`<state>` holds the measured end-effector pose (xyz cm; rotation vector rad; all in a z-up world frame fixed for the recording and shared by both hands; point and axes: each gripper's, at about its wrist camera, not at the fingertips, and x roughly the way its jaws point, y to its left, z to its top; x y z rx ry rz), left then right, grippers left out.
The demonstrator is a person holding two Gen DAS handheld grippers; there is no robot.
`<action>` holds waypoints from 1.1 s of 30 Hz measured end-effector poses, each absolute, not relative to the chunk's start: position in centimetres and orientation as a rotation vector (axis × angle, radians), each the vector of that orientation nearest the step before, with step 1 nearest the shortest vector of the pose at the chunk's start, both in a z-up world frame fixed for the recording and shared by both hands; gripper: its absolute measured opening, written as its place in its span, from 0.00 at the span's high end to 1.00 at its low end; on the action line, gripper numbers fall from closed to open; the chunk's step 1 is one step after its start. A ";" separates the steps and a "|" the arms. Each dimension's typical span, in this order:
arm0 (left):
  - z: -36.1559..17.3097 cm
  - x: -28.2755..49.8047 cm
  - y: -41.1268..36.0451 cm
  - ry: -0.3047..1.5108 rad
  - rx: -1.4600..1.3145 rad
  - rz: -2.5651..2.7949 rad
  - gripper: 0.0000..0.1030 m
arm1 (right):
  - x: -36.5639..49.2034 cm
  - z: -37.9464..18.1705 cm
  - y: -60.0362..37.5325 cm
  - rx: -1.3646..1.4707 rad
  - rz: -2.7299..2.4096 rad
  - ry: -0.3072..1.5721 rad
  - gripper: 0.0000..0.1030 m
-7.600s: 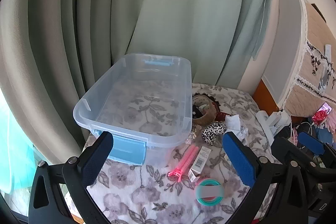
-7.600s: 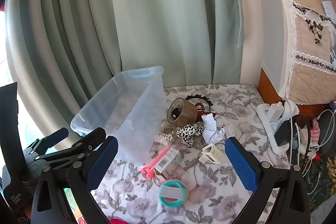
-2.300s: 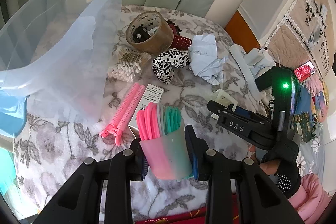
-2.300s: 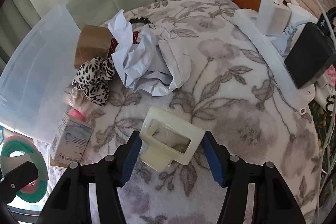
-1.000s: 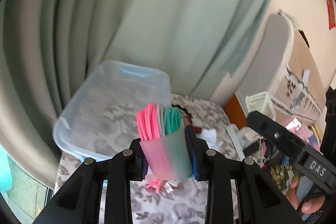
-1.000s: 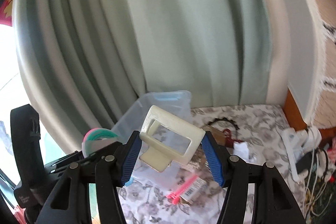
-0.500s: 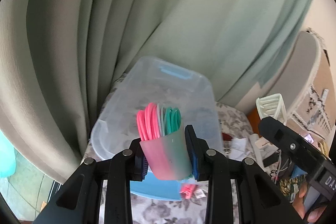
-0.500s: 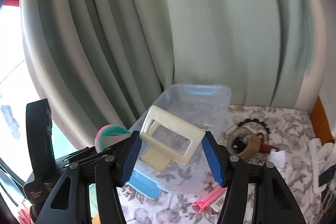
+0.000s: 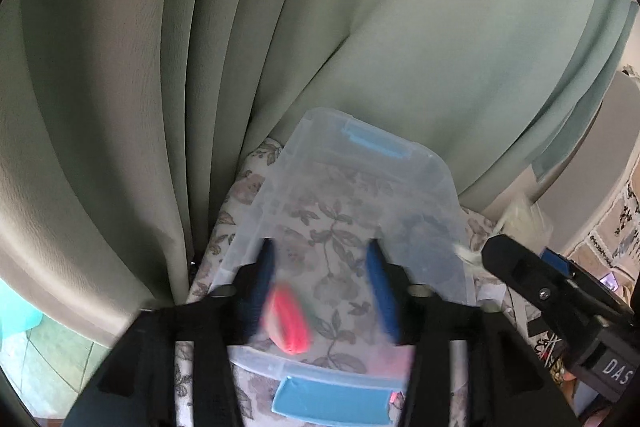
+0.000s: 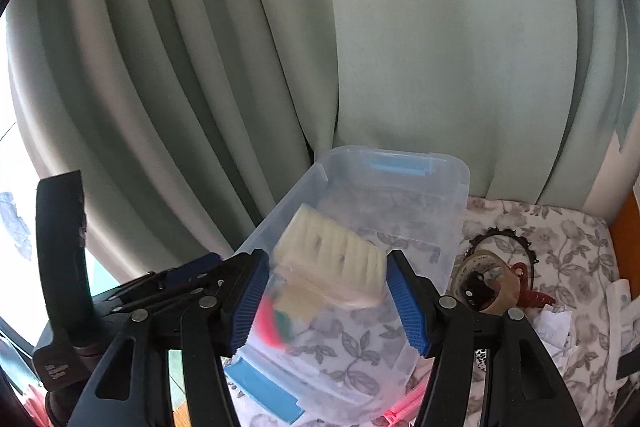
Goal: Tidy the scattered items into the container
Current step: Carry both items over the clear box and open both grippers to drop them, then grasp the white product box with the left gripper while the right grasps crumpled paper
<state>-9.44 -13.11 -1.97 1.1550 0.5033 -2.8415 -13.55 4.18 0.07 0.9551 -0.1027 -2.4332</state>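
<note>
The clear plastic container (image 9: 451, 187) with blue latches stands on the flowered cloth, right below both grippers. My left gripper (image 9: 320, 257) is above its near end with its jaws opening. The pink and green roll of bands (image 9: 289, 325) is a blur below the pads, loose and dropping inside the box. My right gripper (image 10: 329, 291) hangs over the container (image 10: 464, 171), and its jaws are opening too. The cream plastic clip (image 10: 332, 261) is tilted and blurred between the blue pads, no longer pressed. The band roll (image 10: 276, 323) shows beneath it.
Green curtains (image 10: 360, 47) hang close behind the box. To its right on the cloth lie a brown tape roll (image 10: 486, 287), a red claw clip (image 10: 534, 297), crumpled paper (image 10: 556, 323) and a pink comb (image 10: 404, 411). The table edge runs along the box's left side.
Both grippers moved in over the box. The left jaws spread and the band roll fell out of them. The right jaws widened and the cream clip tipped over between the pads.
</note>
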 end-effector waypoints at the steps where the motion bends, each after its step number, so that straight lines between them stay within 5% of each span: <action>1: -2.0 -9.5 -13.1 0.507 1.151 -2.841 0.36 | -13.7 -0.1 4.1 0.954 -2.428 -0.103 0.32; 9: -2.6 -9.5 -13.2 0.533 1.188 -2.815 0.29 | -13.5 -0.6 5.2 0.959 -2.440 -0.124 0.20; 33: -0.4 -5.3 -7.9 0.427 1.076 -2.927 0.12 | -8.8 -0.9 12.0 0.966 -2.509 -0.266 0.19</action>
